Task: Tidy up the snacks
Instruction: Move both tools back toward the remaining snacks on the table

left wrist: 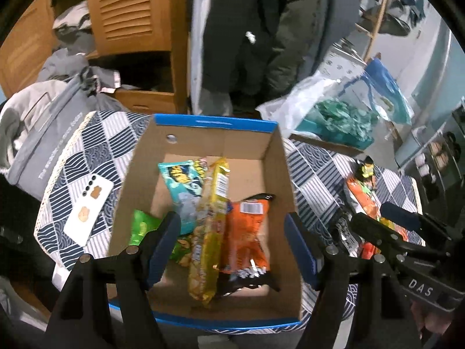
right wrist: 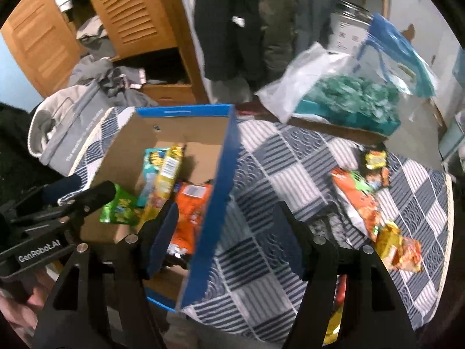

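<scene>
An open cardboard box (left wrist: 209, 142) with a blue rim sits on the checked tablecloth (left wrist: 93, 145). Inside lie a yellow snack pack (left wrist: 209, 226), an orange pack (left wrist: 247, 238), a teal pack (left wrist: 183, 183) and a green pack (left wrist: 142, 226). My left gripper (left wrist: 232, 247) is open and empty above the box. My right gripper (right wrist: 229, 238) is open and empty over the box's right wall (right wrist: 215, 203). Loose snacks lie on the cloth to the right: an orange bag (right wrist: 360, 200), a dark pack (right wrist: 375, 163) and a yellow-orange pack (right wrist: 398, 250).
A white phone (left wrist: 90, 203) lies on the cloth left of the box. A grey bag (left wrist: 43, 133) sits at the far left. A plastic bag of teal items (right wrist: 348, 99) stands at the back right. A wooden cabinet (left wrist: 130, 29) and hanging coats are behind.
</scene>
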The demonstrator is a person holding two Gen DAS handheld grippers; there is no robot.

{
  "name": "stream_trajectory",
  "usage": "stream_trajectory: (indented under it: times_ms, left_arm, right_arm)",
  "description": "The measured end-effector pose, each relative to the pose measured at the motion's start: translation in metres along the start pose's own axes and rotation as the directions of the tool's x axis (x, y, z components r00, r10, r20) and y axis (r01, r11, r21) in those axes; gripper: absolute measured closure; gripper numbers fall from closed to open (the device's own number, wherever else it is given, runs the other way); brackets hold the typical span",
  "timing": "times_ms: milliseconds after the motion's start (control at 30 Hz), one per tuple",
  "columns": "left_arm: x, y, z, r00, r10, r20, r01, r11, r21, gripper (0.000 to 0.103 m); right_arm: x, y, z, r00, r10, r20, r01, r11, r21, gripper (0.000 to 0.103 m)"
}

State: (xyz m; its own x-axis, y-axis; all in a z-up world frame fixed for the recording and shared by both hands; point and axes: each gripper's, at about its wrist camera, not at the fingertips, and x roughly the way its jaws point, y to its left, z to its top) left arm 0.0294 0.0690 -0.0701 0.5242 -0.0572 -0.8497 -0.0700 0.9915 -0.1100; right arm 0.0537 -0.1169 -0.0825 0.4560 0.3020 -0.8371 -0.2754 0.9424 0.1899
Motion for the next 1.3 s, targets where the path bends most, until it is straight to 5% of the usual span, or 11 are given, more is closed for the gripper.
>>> stream_trajectory:
  times_ms: [867, 1300]
  left_arm:
    - [0.029, -0.104, -0.01, 0.992, -0.081, -0.1, 0.092, 0.989, 0.112, 0.028]
    - [0.064, -0.152, -0.023, 0.981, -0.087, -0.172, 0.117, 0.978, 0.173, 0.028]
  right_arm:
    - [-0.031, -0.134, -0.047, 0.994, -0.112, -0.018, 0.113, 0.968, 0.223, 0.035]
    - [-0.016, -0.187, -0.079, 0.981, -0.166, -0.097, 0.188, 0.933, 0.306, 0.035]
